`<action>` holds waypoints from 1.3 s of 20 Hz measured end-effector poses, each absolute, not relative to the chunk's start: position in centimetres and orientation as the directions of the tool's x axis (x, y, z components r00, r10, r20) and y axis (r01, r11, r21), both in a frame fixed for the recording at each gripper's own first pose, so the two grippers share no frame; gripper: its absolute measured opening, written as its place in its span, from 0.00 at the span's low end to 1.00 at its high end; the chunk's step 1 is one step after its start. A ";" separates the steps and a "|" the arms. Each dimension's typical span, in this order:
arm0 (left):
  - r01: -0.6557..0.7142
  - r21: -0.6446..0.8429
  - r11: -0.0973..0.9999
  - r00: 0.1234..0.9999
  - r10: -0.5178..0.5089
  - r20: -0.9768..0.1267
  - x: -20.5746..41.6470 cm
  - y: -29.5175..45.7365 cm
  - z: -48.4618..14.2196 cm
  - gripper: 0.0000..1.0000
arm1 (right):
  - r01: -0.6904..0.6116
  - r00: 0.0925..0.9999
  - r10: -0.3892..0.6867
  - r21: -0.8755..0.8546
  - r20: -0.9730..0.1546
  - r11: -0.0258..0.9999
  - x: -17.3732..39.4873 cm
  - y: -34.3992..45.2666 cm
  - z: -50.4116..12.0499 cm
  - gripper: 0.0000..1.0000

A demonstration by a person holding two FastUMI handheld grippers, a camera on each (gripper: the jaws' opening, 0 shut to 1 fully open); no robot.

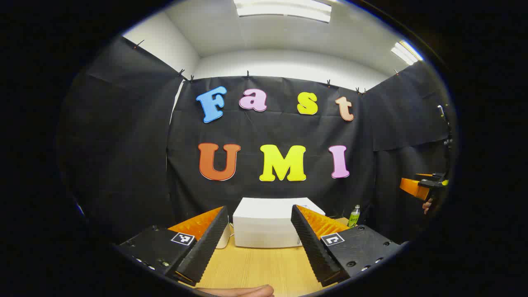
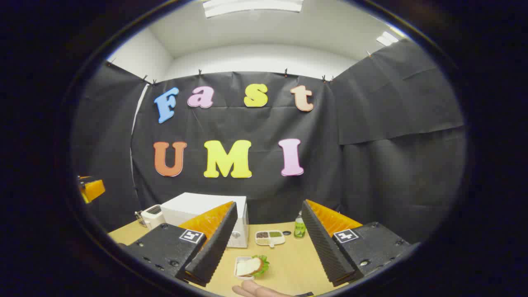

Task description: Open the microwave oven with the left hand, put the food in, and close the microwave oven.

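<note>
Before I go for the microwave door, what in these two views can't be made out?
- Microwave door and handle: in the left gripper view the left gripper fingers cover both front edges; in the right gripper view the right gripper finger hides most of the front.
- Small tray contents: too small to identify.
- Sandwich dish: low by the edge, partly hidden by a hand.
- Bottle label: too small.

Matt white microwave oven (image 1: 264, 222) on smooth pale wood-look table (image 1: 255, 268) (ribbed black tool fingers (image 1: 206, 247), orange-backed)
</note>
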State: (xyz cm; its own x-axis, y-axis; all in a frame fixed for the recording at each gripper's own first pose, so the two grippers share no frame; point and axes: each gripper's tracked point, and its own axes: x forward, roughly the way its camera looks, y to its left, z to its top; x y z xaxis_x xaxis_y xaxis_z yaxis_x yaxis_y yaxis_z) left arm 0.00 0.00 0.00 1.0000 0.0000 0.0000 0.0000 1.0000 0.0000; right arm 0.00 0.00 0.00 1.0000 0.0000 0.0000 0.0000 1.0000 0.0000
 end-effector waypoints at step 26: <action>0.046 -0.112 0.993 0.996 -0.054 -0.068 10.2 -6.4 -9.2 0.95 | -0.068 0.997 0.065 0.060 0.049 0.996 1.4 -1.9 -2.0 0.99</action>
State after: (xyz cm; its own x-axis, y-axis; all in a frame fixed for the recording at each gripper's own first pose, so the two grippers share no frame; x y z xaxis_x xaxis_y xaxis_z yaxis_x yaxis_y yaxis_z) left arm 10.25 -6.43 -9.18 0.9962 -0.0537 -0.0685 0.0458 0.9926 -0.1123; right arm 1.42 -1.87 -2.02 0.9967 0.0653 0.0492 -0.0682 0.9959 0.0598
